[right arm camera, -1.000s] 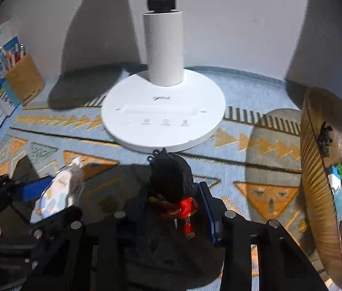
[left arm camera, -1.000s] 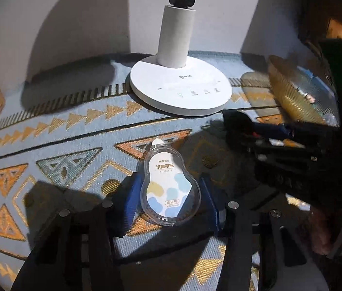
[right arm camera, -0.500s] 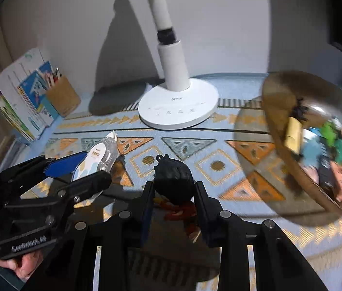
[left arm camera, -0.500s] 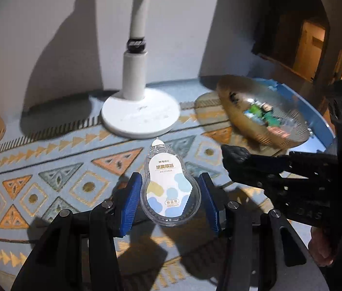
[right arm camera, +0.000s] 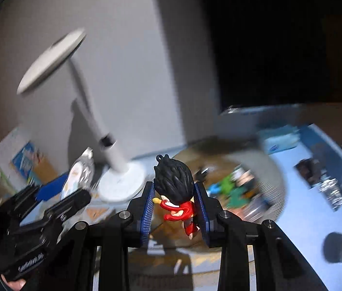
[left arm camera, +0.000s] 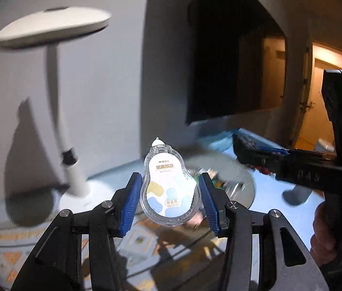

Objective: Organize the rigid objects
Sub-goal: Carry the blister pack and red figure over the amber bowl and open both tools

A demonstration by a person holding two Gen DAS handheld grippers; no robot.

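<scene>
My left gripper (left arm camera: 168,200) is shut on a clear pear-shaped correction tape (left arm camera: 169,189) with a white, blue and yellow label, held up in the air. My right gripper (right arm camera: 174,206) is shut on a small figurine (right arm camera: 174,189) with black hair and a red outfit, also lifted. A round amber bowl (right arm camera: 265,167) with several small toys lies beyond both grippers, blurred. The right gripper shows at the right of the left wrist view (left arm camera: 250,154); the left one shows at the left of the right wrist view (right arm camera: 69,194).
A white desk lamp (left arm camera: 74,174) stands at the back left on the patterned mat (left arm camera: 6,259). Books and a brown holder (right arm camera: 25,162) are at the far left. A dark screen (right arm camera: 280,48) hangs at the back. Small items (right arm camera: 328,184) lie at the right.
Both grippers have risen and tilted upward with their objects held. The lamp head and wall have come into view and the bowl sits lower in both views, blurred by motion.
</scene>
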